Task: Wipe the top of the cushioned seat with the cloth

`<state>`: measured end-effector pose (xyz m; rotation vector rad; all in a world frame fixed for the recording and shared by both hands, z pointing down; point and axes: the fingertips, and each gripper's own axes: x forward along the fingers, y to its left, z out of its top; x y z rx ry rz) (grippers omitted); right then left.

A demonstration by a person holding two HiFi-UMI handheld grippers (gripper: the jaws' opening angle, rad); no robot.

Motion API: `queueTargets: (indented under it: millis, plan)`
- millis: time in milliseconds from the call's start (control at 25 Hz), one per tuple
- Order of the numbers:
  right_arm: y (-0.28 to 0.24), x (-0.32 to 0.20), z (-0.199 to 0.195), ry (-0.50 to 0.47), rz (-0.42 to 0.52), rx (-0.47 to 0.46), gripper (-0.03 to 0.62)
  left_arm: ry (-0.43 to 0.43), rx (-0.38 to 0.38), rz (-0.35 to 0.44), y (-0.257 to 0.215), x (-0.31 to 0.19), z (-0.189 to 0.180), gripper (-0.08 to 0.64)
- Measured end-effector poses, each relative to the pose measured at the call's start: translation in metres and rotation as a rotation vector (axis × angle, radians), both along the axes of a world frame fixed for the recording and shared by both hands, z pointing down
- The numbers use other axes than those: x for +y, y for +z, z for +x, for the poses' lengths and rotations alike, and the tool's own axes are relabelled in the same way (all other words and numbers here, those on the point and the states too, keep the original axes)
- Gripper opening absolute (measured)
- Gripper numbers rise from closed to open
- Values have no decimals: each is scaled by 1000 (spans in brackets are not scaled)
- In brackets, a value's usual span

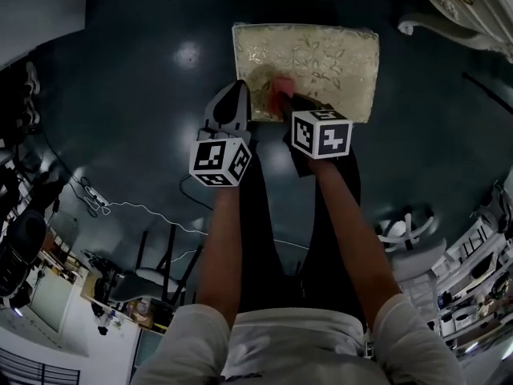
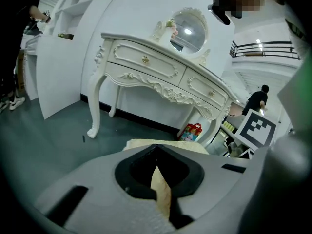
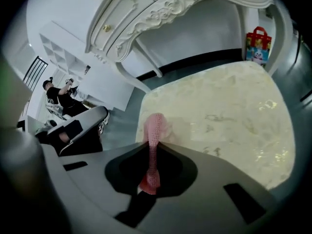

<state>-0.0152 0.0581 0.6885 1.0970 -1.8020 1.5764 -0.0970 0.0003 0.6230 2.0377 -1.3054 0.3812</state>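
The cushioned seat is a cream, leaf-patterned pad standing on the dark floor ahead of me. A pink cloth lies bunched on its near left part, and my right gripper is shut on it. In the right gripper view the cloth runs from between the jaws onto the seat top. My left gripper is at the seat's near left corner. In the left gripper view a fold of the cream seat cover is pinched between the shut jaws of that gripper.
A white carved dressing table stands just beyond the seat, with a red bag under it. Cables and a stool lie behind me on the left. People stand far off.
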Motion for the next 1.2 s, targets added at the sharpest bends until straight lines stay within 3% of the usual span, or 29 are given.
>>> queueTargets:
  millis: [320, 560, 800, 1200]
  plan:
    - [19, 4, -94, -104, -28, -22, 28, -79, -22, -28, 11, 16, -83, 12]
    - [41, 6, -114, -168, -62, 73, 27, -114, -16, -29, 13, 15, -103, 12]
    - [36, 3, -102, -123, -54, 69, 27, -98, -7, -34, 16, 13, -87, 12]
    - [27, 7, -49, -86, -39, 48, 28, 9, 0, -23, 13, 3, -12, 12]
